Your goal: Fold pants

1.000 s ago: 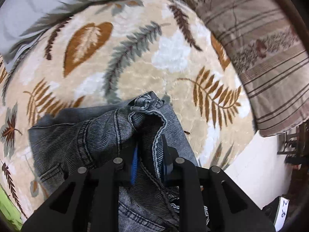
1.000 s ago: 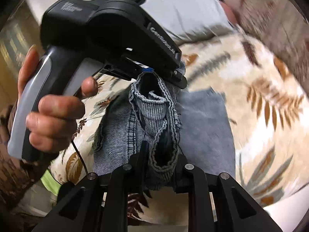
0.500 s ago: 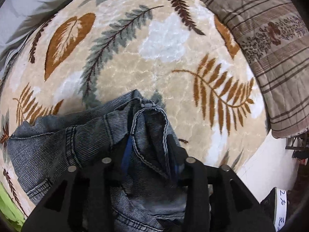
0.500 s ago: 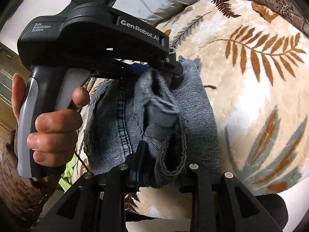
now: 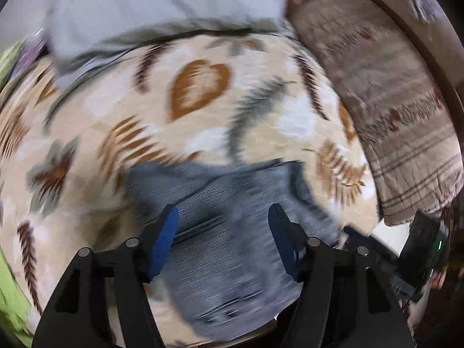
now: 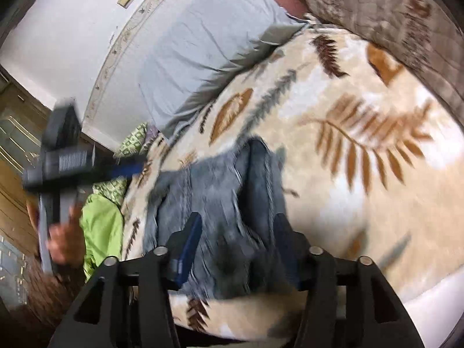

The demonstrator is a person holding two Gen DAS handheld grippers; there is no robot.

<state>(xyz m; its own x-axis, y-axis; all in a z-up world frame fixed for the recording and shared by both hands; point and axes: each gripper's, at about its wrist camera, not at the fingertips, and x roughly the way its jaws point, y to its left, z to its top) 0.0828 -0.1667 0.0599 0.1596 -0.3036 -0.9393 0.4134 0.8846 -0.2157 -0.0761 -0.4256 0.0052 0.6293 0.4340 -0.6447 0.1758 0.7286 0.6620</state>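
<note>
The left gripper [image 5: 223,226] hangs spread wide and empty over the pants [image 5: 232,232], a thick denim bundle on the leaf-print blanket [image 5: 261,116]; the right gripper [image 6: 235,229] gapes likewise. Heavy, limp cloth: best pinched at doubled edges.

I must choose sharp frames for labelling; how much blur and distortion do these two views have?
Left wrist view: strong motion blur smears the jeans and the leaf blanket; the left claw stays sharp, and fisheye bending curves the edges. Right wrist view: the jeans and the other handheld device are smeared, while the right claw and the grey pillow read clearer.
</note>
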